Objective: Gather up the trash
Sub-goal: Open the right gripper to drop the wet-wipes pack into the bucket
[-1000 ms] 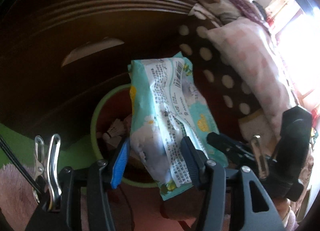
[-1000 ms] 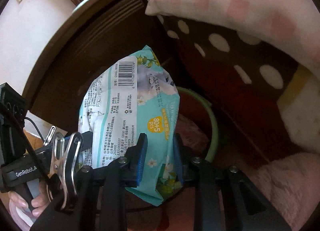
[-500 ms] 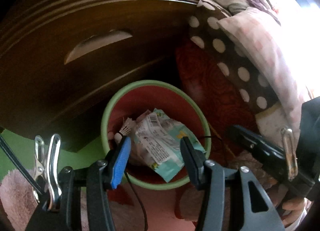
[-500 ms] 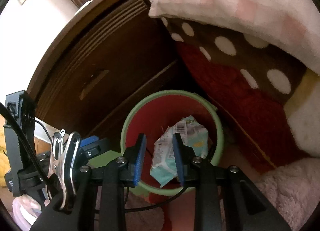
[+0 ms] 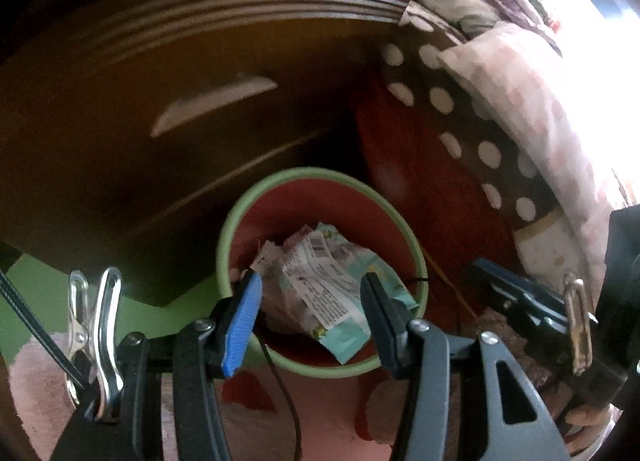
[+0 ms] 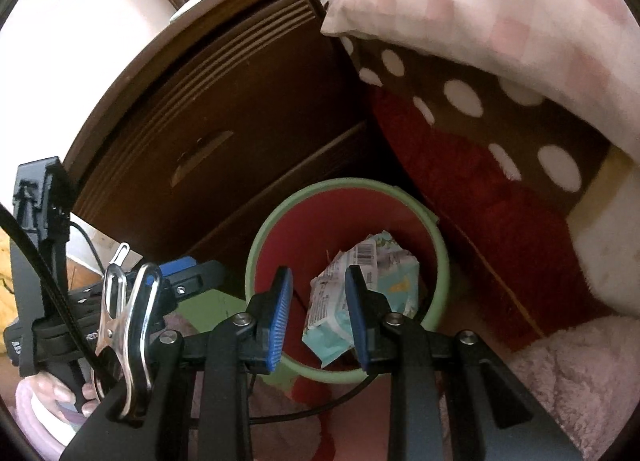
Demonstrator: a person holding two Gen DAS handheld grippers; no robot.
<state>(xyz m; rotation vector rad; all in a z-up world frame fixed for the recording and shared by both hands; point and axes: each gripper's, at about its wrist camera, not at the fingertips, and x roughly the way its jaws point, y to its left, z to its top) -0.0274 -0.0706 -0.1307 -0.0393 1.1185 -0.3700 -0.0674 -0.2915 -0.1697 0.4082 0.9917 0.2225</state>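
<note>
- Where the crumpled wipes pack [image 5: 326, 285] lies, inside the bin [image 5: 236, 221], it rests on the bin's floor against a few scraps of paper [image 5: 266, 259]; it is one pack, teal and white, with a barcode panel facing up.
- Small print covers the pack's white label, but it is too small and blurred to read; in the right wrist view the barcode [image 6: 366, 253] shows near the pack's upper end.
- One bin stands here, round, with a pale green rim and a red inside, on the floor close to the foot of a dark wooden cabinet [image 5: 180, 73] and beside hanging bedding.
- The left tool [image 5: 310, 297] hovers above the bin's near rim, its two fingers spread apart with nothing between them; one blue pad [image 5: 240, 319] faces the camera.
- The right tool [image 6: 318, 301] also hangs over the bin, its two blue-padded fingers standing a narrower gap apart, empty and touching nothing.
- Each view catches the other tool at its edge, with a person's fingers [image 6: 66, 395] gripping the handle.
- One brown blanket with white dots [image 6: 460, 97] and one pink checked quilt [image 6: 480, 9] drape down at the right, and a fluffy pink rug [image 6: 560, 373] lies by the bin.
- A thin black cable [image 5: 284, 389] crosses the bin's near rim.
</note>
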